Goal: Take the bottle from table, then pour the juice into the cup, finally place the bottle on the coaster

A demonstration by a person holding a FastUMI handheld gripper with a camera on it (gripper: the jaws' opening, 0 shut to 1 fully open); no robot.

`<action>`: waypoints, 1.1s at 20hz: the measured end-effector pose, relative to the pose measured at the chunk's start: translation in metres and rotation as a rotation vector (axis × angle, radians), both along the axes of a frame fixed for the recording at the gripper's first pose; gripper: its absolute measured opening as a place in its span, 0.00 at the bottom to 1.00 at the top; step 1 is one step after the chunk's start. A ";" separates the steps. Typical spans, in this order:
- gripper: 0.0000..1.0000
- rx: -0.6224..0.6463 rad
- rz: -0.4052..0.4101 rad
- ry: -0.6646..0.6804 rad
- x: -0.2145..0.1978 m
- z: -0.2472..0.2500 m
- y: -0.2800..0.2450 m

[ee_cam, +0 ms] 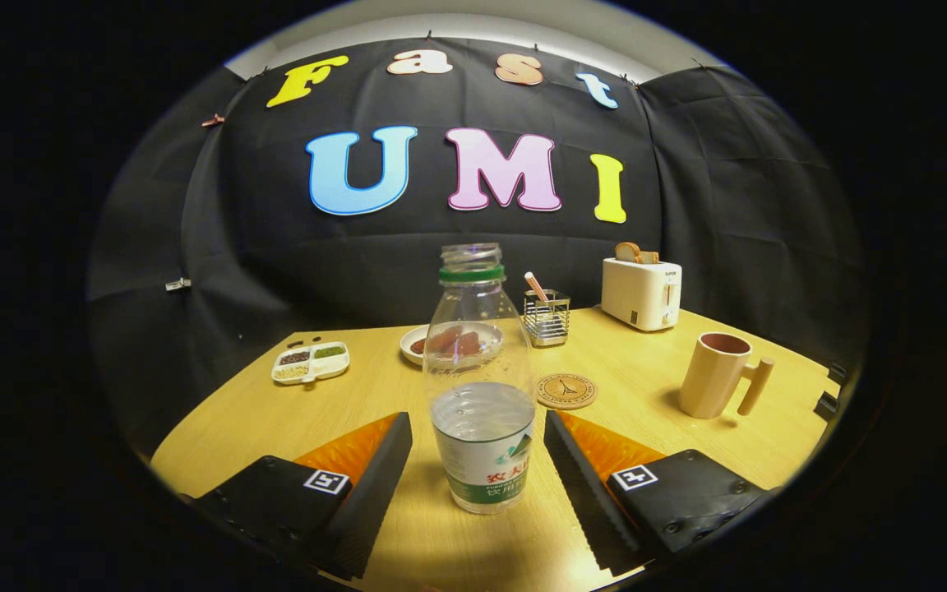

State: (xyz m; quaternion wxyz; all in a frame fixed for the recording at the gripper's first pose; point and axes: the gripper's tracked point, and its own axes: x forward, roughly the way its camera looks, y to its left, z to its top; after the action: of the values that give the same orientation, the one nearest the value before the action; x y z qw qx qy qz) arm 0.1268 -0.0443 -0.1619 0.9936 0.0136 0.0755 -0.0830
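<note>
Gripper view: we look forward along our two fingers over a light wooden table.
Gripper: we see its fingers spread wide apart, pressing on nothing.
Bottle: a clear plastic bottle stands upright on the table, uncapped, with a green ring at the neck and clear liquid filling roughly its lower third.
Bottle and jaws: we find the bottle between the two fingers, about midway, with a gap of bare table on each side; neither finger touches it.
Coaster: a round wooden coaster lies flat just beyond the right finger, close to the bottle's right side, with nothing on it.
Cup: a beige cup with a side handle stands upright, further right of the coaster and well apart from the bottle.
Toaster: a cream toaster with bread in its slot stands at the far right of the table.
Wire holder: it stands behind the coaster.
Plate: a small plate with reddish food sits behind the bottle, partly seen through it.
Divided tray: it lies far left, holding small portions.
</note>
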 end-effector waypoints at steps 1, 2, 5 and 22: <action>0.99 -0.021 -0.016 0.009 0.003 -0.003 -0.003; 0.99 -0.043 -0.029 0.017 0.004 -0.004 -0.005; 0.99 -0.094 -0.045 0.019 0.015 -0.003 -0.008; 0.72 -0.042 -0.059 0.020 0.012 0.013 -0.018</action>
State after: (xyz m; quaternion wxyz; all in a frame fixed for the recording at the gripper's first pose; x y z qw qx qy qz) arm 0.1388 -0.0628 -0.1489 0.9900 -0.0059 0.0833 -0.1139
